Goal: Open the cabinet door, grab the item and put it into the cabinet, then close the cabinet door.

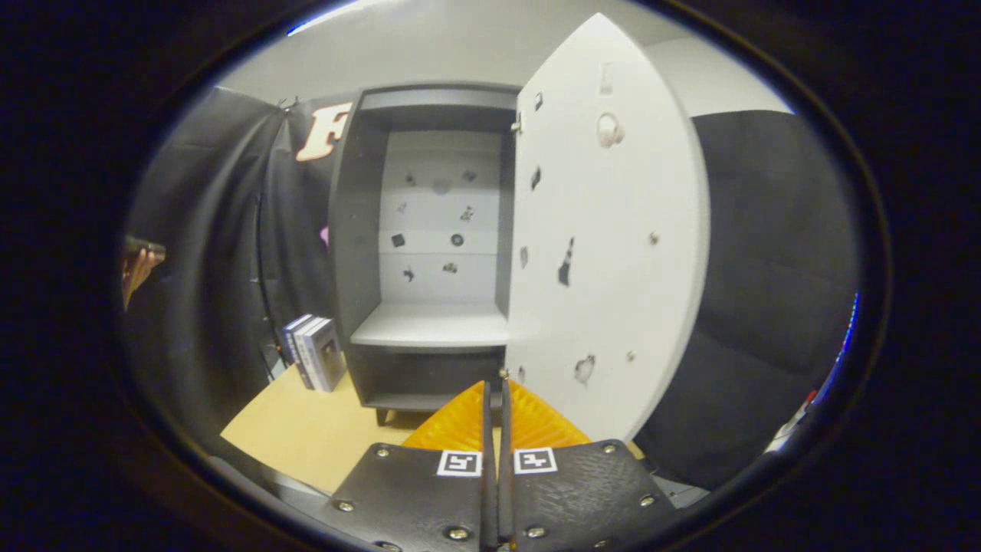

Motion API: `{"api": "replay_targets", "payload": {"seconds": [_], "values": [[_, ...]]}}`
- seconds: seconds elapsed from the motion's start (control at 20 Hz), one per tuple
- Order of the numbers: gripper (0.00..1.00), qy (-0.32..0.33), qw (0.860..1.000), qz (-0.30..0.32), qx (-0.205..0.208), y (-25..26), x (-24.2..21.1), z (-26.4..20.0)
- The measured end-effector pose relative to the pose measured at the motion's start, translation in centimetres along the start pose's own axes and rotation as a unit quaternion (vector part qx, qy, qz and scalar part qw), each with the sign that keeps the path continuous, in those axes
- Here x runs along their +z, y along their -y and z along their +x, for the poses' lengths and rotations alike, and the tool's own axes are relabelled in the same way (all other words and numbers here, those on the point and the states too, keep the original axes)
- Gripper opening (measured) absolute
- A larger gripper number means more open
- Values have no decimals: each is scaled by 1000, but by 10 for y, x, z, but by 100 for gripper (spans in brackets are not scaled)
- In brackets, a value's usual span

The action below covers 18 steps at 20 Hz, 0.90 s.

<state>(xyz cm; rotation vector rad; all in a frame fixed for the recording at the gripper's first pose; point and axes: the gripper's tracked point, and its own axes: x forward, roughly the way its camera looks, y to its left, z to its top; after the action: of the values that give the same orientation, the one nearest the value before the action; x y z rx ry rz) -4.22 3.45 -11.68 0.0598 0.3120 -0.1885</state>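
Grey cabinet (429,253): open, at 12 o'clock beyond the fingers.
Door (605,230): swung out, at 1 o'clock.
Gripper (496,387): level, fingers pressed together, holding nothing.
Books (316,353): upright, at 10 o'clock.

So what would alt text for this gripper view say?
A grey cabinet stands open on a wooden table, its white door swung wide. The gripper, fingers closed together on nothing, points at its base. Books stand left of the cabinet.

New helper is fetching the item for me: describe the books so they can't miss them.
Start at the grey cabinet, whose white door stands open beyond the shut gripper. On the wooden table, just left of the cabinet's base, the books stand upright. They are the only loose things there.
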Motion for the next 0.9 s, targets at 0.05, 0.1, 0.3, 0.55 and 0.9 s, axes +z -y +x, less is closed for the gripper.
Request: {"api": "replay_targets", "payload": {"seconds": [0.05, 0.1, 0.3, 0.55, 0.9], "values": [[1, -14, 1000, -3, 11, -7, -12, 4], [1, -33, 999, -5, 27, -17, -29, 14], [23, -120, 990, -23, 70, -37, -104, 38], [54, -239, 963, -57, 110, -54, -211, 60], [56, -319, 932, -86, 151, -72, -287, 83]]}}
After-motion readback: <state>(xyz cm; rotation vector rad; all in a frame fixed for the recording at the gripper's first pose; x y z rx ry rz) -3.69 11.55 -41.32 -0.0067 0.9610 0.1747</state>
